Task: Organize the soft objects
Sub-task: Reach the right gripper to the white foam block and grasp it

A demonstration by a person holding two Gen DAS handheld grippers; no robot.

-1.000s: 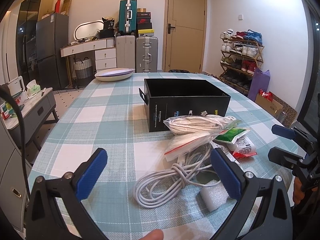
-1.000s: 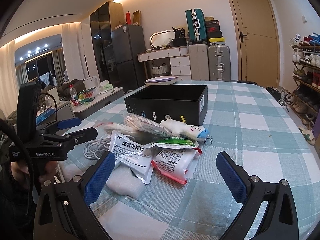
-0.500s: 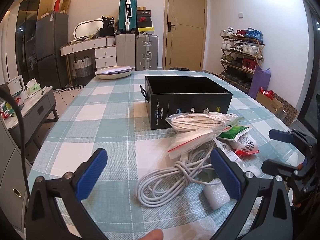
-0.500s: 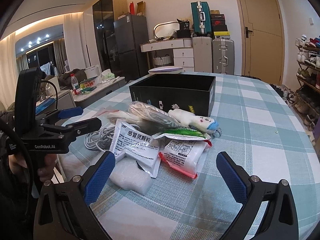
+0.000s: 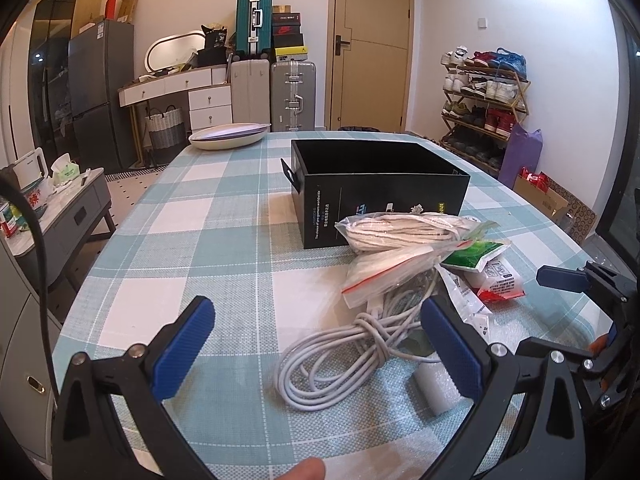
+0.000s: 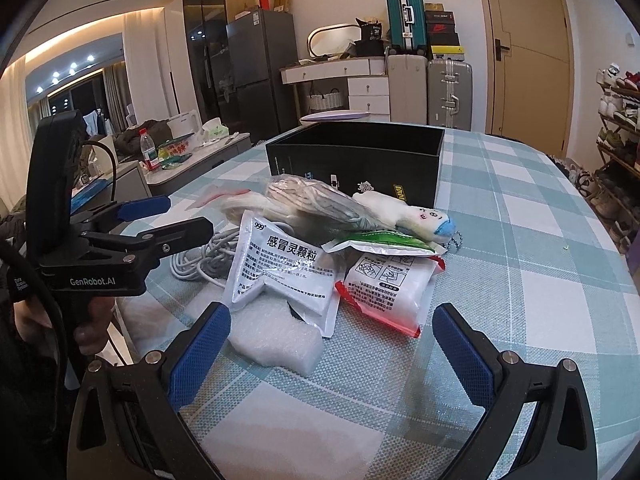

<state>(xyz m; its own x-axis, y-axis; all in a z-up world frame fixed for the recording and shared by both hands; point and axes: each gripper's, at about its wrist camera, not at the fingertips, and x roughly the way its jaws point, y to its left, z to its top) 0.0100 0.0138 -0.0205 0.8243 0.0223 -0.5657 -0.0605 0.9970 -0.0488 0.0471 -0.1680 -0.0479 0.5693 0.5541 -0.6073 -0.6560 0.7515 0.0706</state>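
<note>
A pile of soft objects lies on the checked table in front of an open black box (image 5: 380,184) (image 6: 356,160). It holds a coiled white cable (image 5: 340,356) (image 6: 196,264), a clear bag of white cord (image 5: 404,232) (image 6: 316,204), a white medicine sachet (image 6: 284,268), a red-edged white pouch (image 6: 384,292) (image 5: 498,280), a green packet (image 6: 380,240) (image 5: 476,254), a white plush toy (image 6: 408,212) and a white foam block (image 6: 276,340) (image 5: 436,384). My left gripper (image 5: 316,344) (image 6: 168,216) is open, just before the cable. My right gripper (image 6: 332,344) (image 5: 560,308) is open, just before the foam block.
A white oval dish (image 5: 230,136) sits at the table's far end. Suitcases (image 5: 292,96), a dresser and a door stand behind. A shoe rack (image 5: 480,104) is at the right, a low grey cabinet (image 5: 60,208) at the left.
Both grippers have moved forward toward the pile, which shows larger and closer. Both stay open. Nothing on the table has moved.
</note>
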